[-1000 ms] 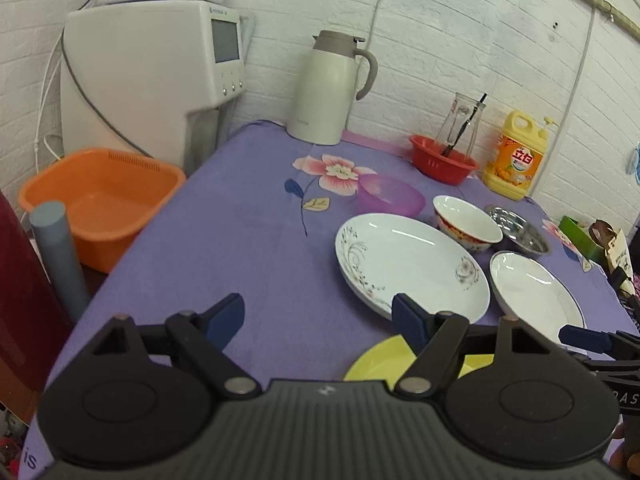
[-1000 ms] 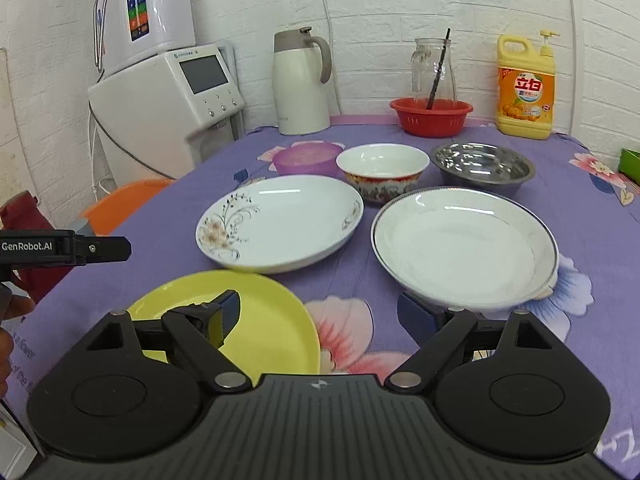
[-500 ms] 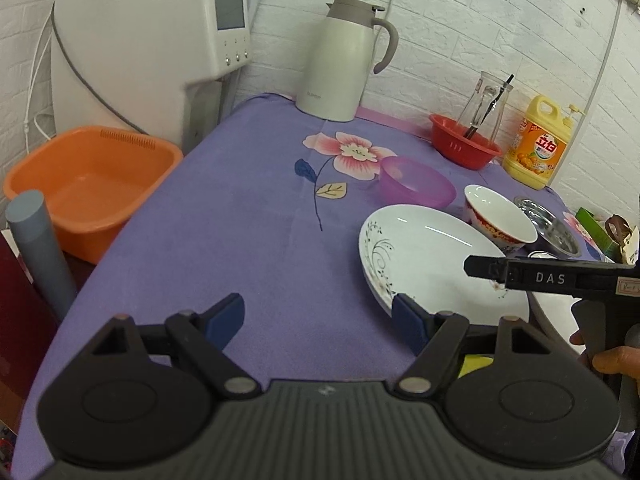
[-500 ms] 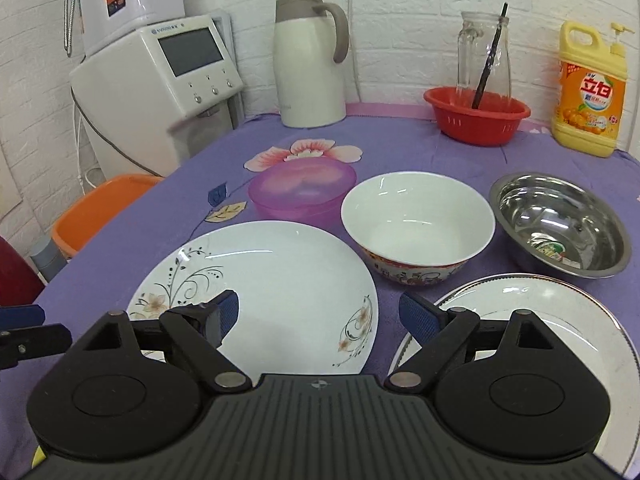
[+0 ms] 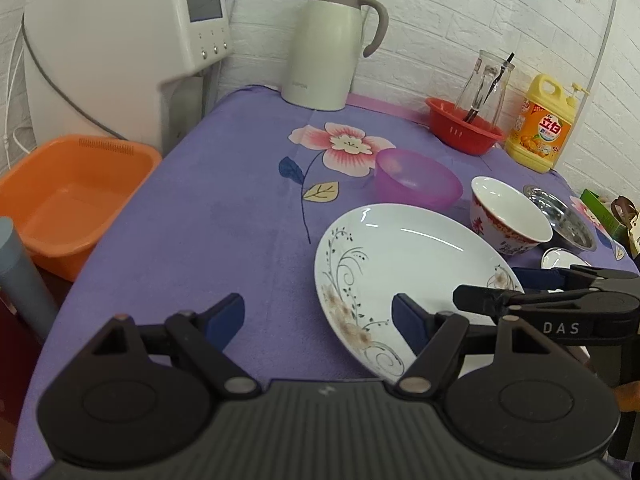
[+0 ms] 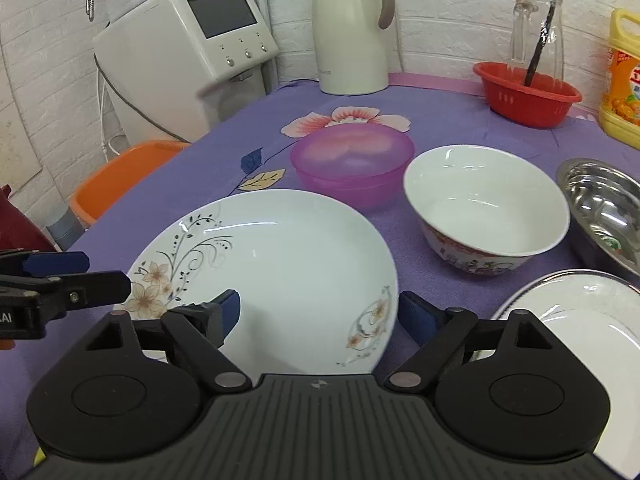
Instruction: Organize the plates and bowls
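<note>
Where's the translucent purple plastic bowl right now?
The translucent purple plastic bowl sits mid-table in the right wrist view, just behind the floral white plate and left of the white red-patterned bowl.

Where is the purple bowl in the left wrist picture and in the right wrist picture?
Left wrist: the purple bowl is right of centre, just beyond the flowered plate.
Right wrist: the purple bowl is at centre, above the same plate, left of the white bowl.
Shared landmark: the white thermos jug at the wall.
</note>
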### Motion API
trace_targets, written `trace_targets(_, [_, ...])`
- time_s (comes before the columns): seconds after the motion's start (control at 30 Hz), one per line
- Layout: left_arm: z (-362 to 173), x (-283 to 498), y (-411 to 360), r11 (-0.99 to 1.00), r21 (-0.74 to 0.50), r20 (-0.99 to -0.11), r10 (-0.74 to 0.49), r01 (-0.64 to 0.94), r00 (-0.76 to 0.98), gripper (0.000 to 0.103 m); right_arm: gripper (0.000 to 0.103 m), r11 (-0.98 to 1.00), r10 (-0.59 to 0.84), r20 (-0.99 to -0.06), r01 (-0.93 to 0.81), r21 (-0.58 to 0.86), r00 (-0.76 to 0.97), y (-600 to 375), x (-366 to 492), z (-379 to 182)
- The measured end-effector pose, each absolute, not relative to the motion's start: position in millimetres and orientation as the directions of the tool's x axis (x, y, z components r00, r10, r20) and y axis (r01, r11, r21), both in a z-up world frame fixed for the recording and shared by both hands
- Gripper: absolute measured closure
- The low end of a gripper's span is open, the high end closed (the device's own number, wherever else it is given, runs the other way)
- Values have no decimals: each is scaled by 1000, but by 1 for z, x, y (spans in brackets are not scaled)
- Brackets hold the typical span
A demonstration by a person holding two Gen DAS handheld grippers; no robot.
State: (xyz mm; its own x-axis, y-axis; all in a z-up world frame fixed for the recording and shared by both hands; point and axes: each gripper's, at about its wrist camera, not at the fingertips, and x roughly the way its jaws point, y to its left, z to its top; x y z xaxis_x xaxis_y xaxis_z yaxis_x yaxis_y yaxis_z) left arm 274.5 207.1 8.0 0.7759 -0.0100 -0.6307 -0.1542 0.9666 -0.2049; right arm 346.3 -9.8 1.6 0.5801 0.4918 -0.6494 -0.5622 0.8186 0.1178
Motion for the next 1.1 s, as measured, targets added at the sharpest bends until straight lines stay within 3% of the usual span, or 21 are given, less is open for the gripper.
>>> trace_targets(0.2, [-4,309,194,969,-175,-660,17,-176,751,28,0,794,528,-654,-589,153,542,-6,350,-8])
trace_targets(0.43, [-16,316,188,978,-118,-677,49,-173,735,28,0,769,525,-649,-634,84,551,0,349,-13])
trace_targets(1.1, [-16,315,183,981,-116,-680,36,-156,732,29,0,738,533,-670,-672,68,517,4,348,-16])
